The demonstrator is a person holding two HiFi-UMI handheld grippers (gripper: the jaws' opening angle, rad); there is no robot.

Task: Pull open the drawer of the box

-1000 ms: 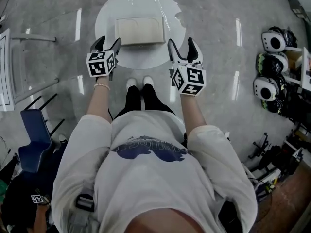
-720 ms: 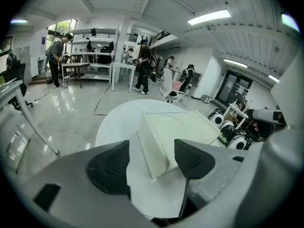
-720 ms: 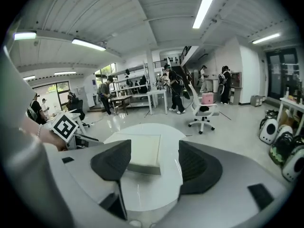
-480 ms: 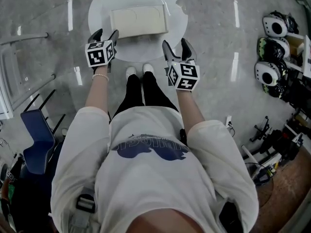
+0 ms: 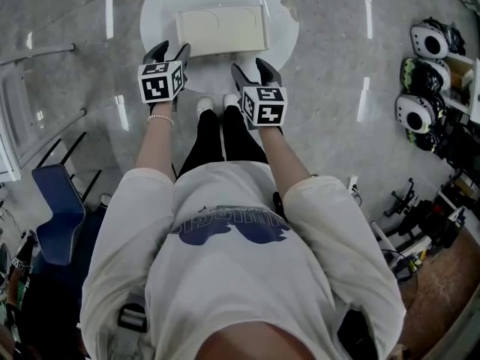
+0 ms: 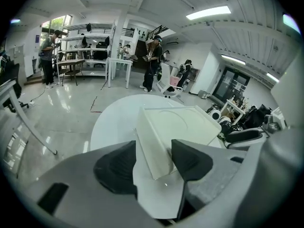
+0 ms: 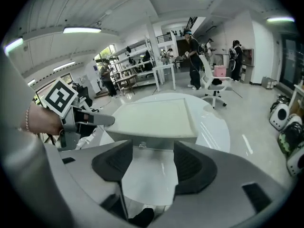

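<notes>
Both your grippers open at the box (image 5: pixel 220 28)
Your right gripper (image 5: pixel 251 67) has swung inward to face the drawer knob (image 7: pixel 141 146), jaws wide, empty; your left gripper (image 5: pixel 170 49), equally wide, hovers by the box's left corner on the round table (image 5: pixel 281 32).

Right tool (image 5: pixel 250 66) now further inward, nearer the box (image 5: pixel 221 27) front and its small knob (image 7: pixel 142 145); left tool (image 5: pixel 170 49) closer too.

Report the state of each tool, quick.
Left tool: open, holding nothing, at the left end of the box.
Right tool: open, holding nothing, facing the box's front.
</notes>
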